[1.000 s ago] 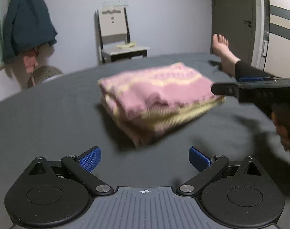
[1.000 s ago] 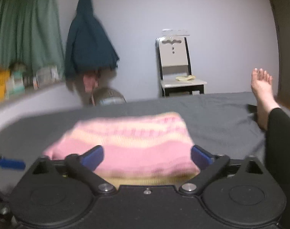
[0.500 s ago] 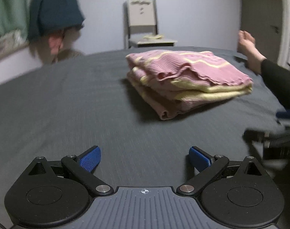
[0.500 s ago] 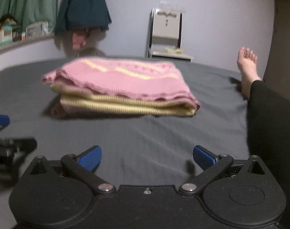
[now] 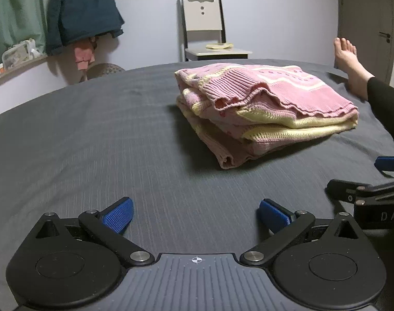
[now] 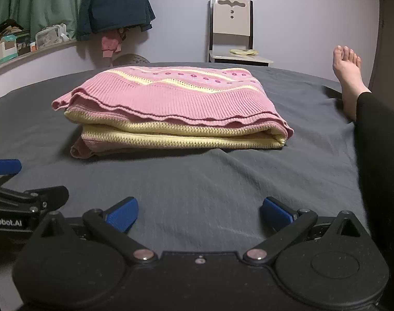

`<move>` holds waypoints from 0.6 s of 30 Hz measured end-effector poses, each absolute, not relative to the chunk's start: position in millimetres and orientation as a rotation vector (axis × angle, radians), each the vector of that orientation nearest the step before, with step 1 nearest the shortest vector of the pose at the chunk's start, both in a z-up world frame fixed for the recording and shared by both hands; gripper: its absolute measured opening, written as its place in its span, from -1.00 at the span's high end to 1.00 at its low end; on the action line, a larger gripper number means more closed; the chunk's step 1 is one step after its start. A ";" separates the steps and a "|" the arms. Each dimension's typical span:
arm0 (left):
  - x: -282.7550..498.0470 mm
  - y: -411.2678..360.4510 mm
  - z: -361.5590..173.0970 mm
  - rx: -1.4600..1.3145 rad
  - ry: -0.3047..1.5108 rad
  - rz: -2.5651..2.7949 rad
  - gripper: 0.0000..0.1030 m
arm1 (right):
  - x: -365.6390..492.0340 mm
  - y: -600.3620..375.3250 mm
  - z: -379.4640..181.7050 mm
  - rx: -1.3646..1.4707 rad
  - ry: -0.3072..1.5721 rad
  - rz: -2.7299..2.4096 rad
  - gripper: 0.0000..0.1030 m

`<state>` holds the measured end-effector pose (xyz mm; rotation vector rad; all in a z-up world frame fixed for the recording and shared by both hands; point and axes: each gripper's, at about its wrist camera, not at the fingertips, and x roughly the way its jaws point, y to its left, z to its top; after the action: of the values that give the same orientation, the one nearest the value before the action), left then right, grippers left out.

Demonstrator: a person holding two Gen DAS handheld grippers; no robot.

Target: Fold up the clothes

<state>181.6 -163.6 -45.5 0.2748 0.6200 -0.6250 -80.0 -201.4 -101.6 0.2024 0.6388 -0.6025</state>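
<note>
A dark grey bed sheet (image 6: 223, 176) fills the frame, a folded pink-and-yellow knitted sweater (image 6: 176, 108) mid-frame, a chair (image 6: 232, 28) maybe wooden behind, and left gripper (image 5: 195, 213) and right gripper (image 6: 199, 211) fingers spread apart, empty.

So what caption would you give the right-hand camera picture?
Open right gripper over a dark bedsheet, facing a folded pink-and-yellow sweater, with the left gripper alongside.

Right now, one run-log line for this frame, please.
pink sweater: folded on bed | left gripper: open, empty | right gripper: open, empty
</note>
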 end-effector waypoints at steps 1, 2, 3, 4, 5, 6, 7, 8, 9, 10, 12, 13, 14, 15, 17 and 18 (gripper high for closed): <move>182.1 -165.1 -45.4 0.271 0.621 -0.617 -1.00 | -79.1 -201.6 -101.6 0.203 0.639 -0.603 -1.00; 183.4 -167.0 -45.3 0.265 0.624 -0.607 -1.00 | -78.4 -201.8 -101.5 0.205 0.639 -0.604 -1.00; 184.6 -169.5 -45.3 0.262 0.626 -0.595 -1.00 | -77.8 -201.6 -101.4 0.205 0.639 -0.605 -1.00; 185.7 -171.1 -45.2 0.262 0.626 -0.587 -1.00 | -77.2 -201.2 -101.3 0.205 0.640 -0.607 -1.00; 185.5 -172.2 -45.4 0.267 0.624 -0.582 -1.00 | -76.8 -200.7 -101.1 0.203 0.640 -0.609 -1.00; 185.1 -171.7 -45.6 0.266 0.622 -0.583 -1.00 | -76.8 -200.3 -100.9 0.203 0.640 -0.609 -1.00; 184.6 -171.0 -45.8 0.265 0.619 -0.583 -1.00 | -76.9 -199.9 -100.6 0.203 0.640 -0.609 -1.00; 184.8 -170.2 -45.7 0.262 0.620 -0.585 -1.00 | -76.8 -199.8 -100.5 0.202 0.640 -0.610 -1.00; 184.9 -169.7 -45.6 0.262 0.619 -0.585 -1.00 | -76.7 -199.7 -100.3 0.202 0.641 -0.610 -1.00; 184.9 -169.3 -45.5 0.262 0.619 -0.586 -1.00 | -76.6 -199.6 -100.2 0.201 0.641 -0.610 -1.00; 183.7 -168.2 -45.4 0.262 0.617 -0.588 -1.00 | -76.5 -199.1 -100.3 0.198 0.640 -0.612 -1.00; 183.0 -167.6 -45.4 0.262 0.616 -0.588 -1.00 | -76.5 -198.7 -100.2 0.197 0.640 -0.612 -1.00; 182.1 -166.7 -45.4 0.261 0.615 -0.590 -1.00 | -76.7 -198.9 -100.2 0.198 0.639 -0.611 -1.00; 181.1 -166.3 -45.6 0.263 0.613 -0.590 -1.00 | -76.9 -199.2 -100.3 0.200 0.638 -0.610 -1.00; 180.9 -166.8 -45.3 0.267 0.613 -0.589 -1.00 | -76.9 -199.4 -100.4 0.201 0.637 -0.610 -1.00; 181.1 -167.0 -45.3 0.267 0.613 -0.589 -1.00 | -76.6 -199.3 -100.5 0.200 0.638 -0.610 -1.00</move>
<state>181.1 -167.0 -45.3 0.2669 0.6128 -0.5890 -76.6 -199.3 -100.5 0.1998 0.6380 -0.6104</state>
